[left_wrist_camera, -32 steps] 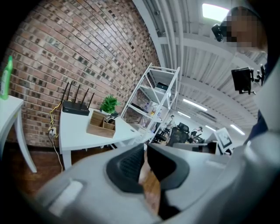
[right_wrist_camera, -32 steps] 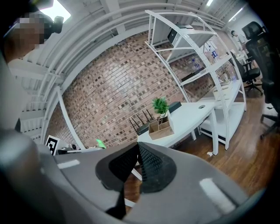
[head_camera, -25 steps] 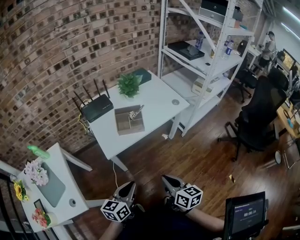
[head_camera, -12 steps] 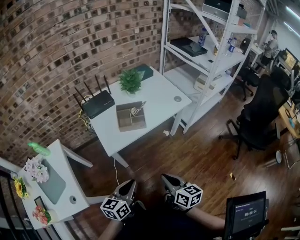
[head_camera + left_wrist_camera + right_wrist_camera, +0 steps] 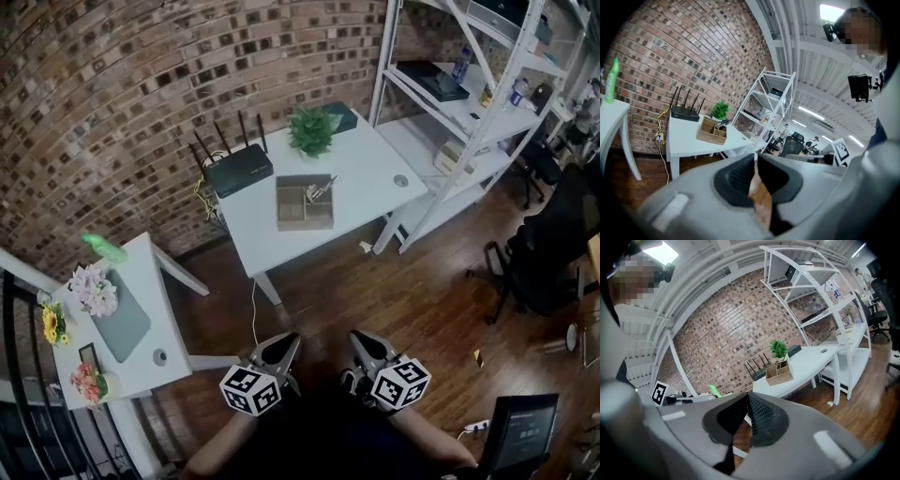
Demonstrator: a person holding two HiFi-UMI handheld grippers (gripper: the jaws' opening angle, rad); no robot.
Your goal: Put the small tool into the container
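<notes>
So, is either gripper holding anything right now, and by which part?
Nothing is held. The left gripper and the right gripper both have their jaws shut together, with nothing between them.

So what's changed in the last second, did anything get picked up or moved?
Only the head view swung: the white table, wooden box and shelf sit further right in the picture. Nothing grabbed or released. The left tongs and right tongs stay shut, empty, low by the person; the small tool still pokes from the box.
</notes>
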